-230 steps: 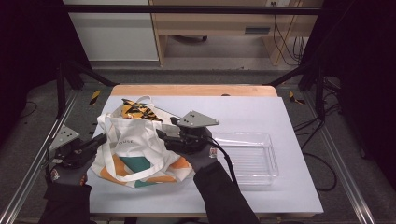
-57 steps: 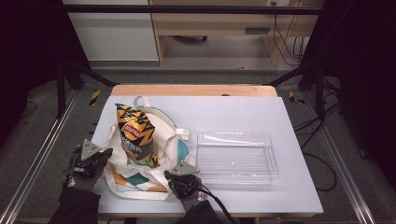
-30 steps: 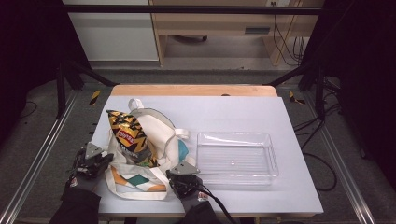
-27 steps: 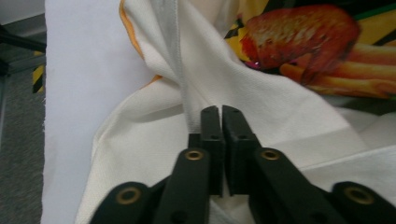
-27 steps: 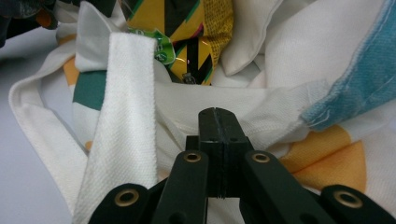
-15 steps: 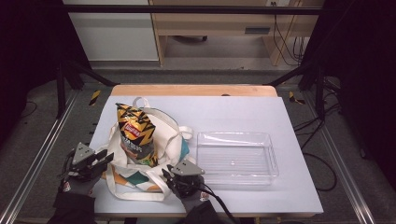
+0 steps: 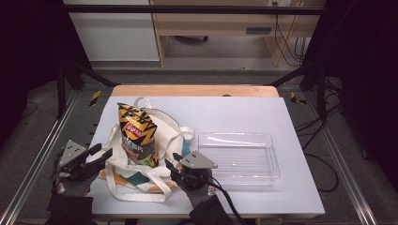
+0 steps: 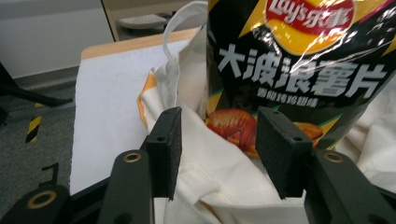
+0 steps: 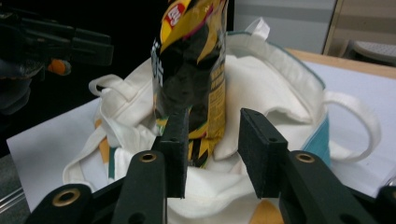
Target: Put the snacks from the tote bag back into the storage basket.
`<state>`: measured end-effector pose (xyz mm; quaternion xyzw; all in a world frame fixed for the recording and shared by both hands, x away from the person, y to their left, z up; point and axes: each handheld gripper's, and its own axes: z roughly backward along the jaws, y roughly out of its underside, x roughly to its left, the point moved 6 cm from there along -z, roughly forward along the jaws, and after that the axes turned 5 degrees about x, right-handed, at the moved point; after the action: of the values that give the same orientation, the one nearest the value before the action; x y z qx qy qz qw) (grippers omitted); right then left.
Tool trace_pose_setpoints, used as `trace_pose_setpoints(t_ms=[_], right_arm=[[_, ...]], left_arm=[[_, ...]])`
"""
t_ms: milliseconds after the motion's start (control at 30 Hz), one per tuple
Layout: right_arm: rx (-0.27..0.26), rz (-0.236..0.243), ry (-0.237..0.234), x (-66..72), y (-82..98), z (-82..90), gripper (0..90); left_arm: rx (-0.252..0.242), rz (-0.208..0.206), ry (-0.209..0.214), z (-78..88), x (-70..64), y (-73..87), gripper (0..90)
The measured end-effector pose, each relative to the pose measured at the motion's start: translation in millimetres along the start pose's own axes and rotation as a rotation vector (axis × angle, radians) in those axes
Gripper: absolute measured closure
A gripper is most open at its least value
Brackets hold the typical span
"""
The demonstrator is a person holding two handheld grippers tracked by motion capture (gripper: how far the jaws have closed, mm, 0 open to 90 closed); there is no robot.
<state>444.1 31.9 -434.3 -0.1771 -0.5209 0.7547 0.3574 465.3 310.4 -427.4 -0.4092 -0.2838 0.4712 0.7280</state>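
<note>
Left gripper (image 7: 104, 153) and right gripper (image 7: 172, 164): jaws apart, just been opening, cloth between them but nothing pinched. Chip bag (image 7: 136, 136): upright between the two grippers, standing in the slumped tote bag (image 7: 141, 180). Clear tray (image 7: 237, 152): just beside the right gripper, on its outer side.

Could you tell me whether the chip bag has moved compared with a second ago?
Yes. The chip bag now stands more upright, its top farther from the clear tray.

Both tools have black jaws with square foam-like pads (image 8: 168, 140), brass-ringed pivot screws and grey three-cornered top plates; black sleeves, a black cable trailing from the right tool (image 7: 176, 168).
</note>
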Motion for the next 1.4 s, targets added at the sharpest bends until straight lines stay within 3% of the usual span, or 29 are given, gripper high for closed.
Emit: trace_pose_setpoints(t_ms=[233,567,867,1400], right_arm=[[-0.032,0.006,0.008,-5.5,-18.8,7.9,53.9],[-0.057,0.012,0.006,-10.3,-40.9,10.3,52.6],[-0.077,0.030,0.005,-5.2,-60.2,7.3,52.2],[-0.086,0.052,-0.020,14.9,-87.8,-5.5,51.3]], left_arm=[[-0.029,0.014,0.024,6.3,-3.8,-11.6,43.9],[-0.074,0.018,0.036,13.6,-4.4,-28.8,42.0],[-0.103,0.009,0.025,16.3,-2.0,-45.9,42.2],[-0.158,0.060,0.019,-0.6,11.4,-79.0,42.5]])
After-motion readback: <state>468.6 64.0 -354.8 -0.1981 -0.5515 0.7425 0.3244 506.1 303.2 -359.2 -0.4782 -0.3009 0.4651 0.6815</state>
